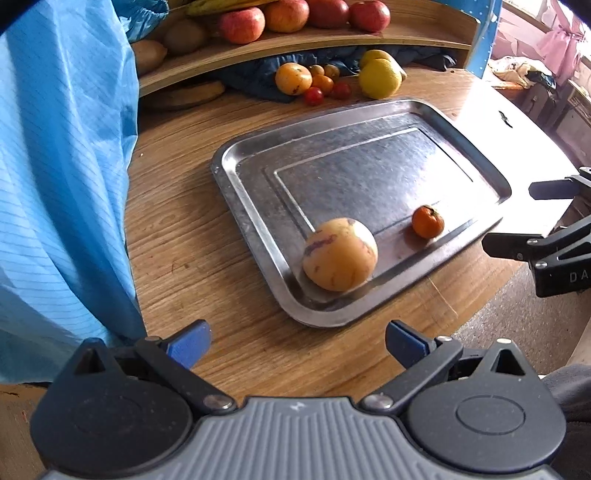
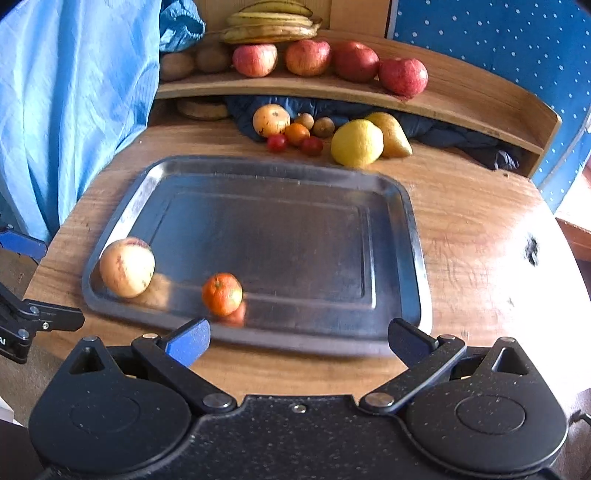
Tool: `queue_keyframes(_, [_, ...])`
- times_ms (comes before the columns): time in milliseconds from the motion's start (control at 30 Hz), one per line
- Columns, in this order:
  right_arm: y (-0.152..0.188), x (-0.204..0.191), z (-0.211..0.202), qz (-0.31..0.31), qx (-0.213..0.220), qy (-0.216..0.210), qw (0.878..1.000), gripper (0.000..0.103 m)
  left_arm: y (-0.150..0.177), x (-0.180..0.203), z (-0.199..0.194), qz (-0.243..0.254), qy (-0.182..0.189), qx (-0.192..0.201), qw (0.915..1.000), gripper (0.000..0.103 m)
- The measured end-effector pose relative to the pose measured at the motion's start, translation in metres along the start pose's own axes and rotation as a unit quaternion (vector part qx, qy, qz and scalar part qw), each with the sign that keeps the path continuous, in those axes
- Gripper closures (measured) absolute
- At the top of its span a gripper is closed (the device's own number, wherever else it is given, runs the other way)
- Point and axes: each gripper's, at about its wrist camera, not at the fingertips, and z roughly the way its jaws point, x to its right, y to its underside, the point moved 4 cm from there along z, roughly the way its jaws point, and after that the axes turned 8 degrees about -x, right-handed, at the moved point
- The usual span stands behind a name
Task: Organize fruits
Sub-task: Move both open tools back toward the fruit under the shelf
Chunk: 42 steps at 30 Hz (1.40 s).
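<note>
A steel tray (image 1: 255, 236) (image 2: 413, 258) lies on the round wooden table. A pale yellow fruit with purple streaks (image 1: 340, 254) (image 2: 127, 267) sits in its near corner, and a small tangerine (image 1: 427, 221) (image 2: 221, 293) rests beside it on the tray. My left gripper (image 1: 298, 343) hovers open just short of the tray's near edge, nothing between its fingers. My right gripper (image 2: 298, 341) is open too, over the tray's near rim, with the tangerine just beyond its left finger. Each gripper shows at the edge of the other's view.
Behind the tray lie a lemon (image 2: 356, 142), a pear (image 2: 391, 134), an orange-yellow fruit (image 2: 271, 120), cherry tomatoes (image 2: 277, 142) and small fruits. A curved wooden shelf (image 2: 461, 99) carries apples (image 2: 402, 75), bananas (image 2: 271, 27) and kiwis. Blue fabric (image 1: 62, 166) hangs at the left.
</note>
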Motion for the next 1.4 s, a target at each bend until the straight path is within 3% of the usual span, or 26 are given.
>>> queue_keyframes(600, [-0.057, 0.035, 0.030, -0.030, 0.009, -0.036, 0.999, 0.001, -0.061, -0.005, -0.001, -0.068, 0.001, 0.031, 0.9972, 0.001])
queue_keyframes(967, [-0.080, 0.051, 0.042, -0.058, 0.035, -0.024, 0.997, 0.001, -0.107, 0.000, 0.010, -0.106, -0.017, 0.044, 0.9932, 0.001])
queue_keyframes(1400, [-0.113, 0.067, 0.064, -0.090, 0.058, -0.028, 0.994, 0.001, -0.174, 0.003, 0.031, -0.153, 0.001, 0.056, 0.9867, 0.001])
